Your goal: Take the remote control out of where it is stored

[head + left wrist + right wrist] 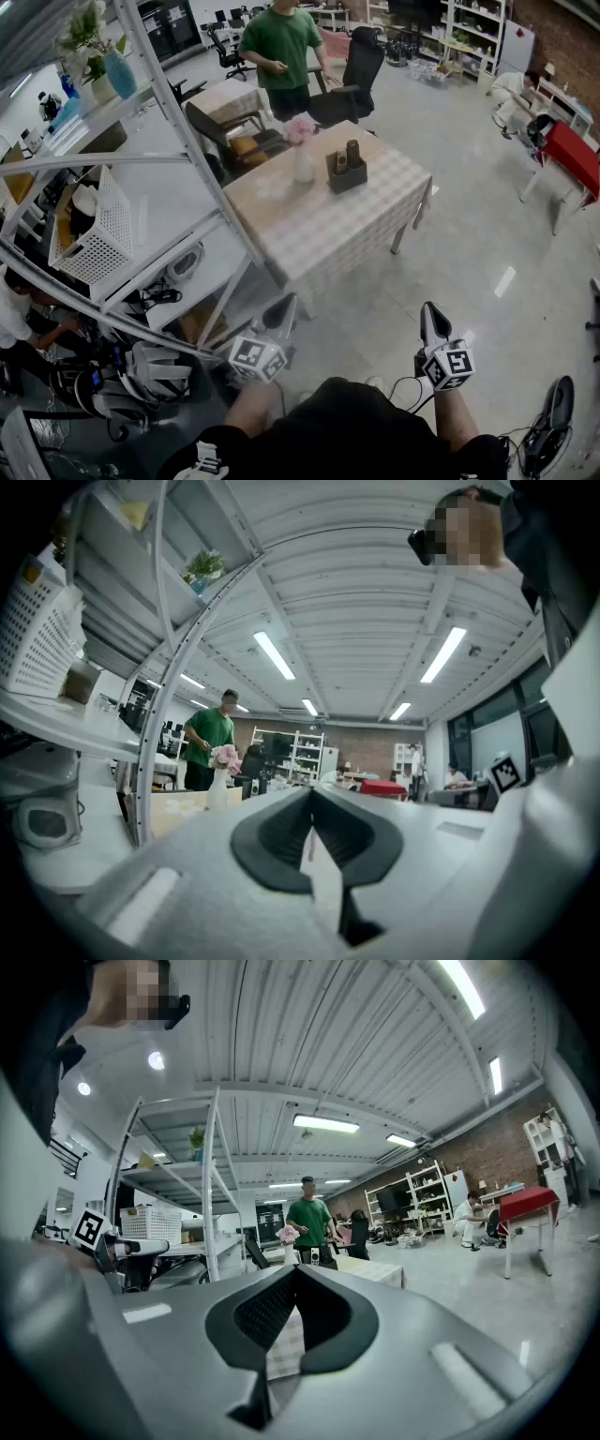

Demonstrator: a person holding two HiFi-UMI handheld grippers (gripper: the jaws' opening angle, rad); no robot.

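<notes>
Remote control (353, 152): upright in dark holder (346, 176) on checked table (319, 225), well ahead of me; left gripper (285, 309), right gripper (431, 314): both closed, empty; my advice: approach, open right jaws, lift straight up.

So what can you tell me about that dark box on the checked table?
The dark box is a small open-topped holder. It stands upright on the checked table near its far end, beside a white vase of pink flowers. Two remotes stick up out of it.
</notes>
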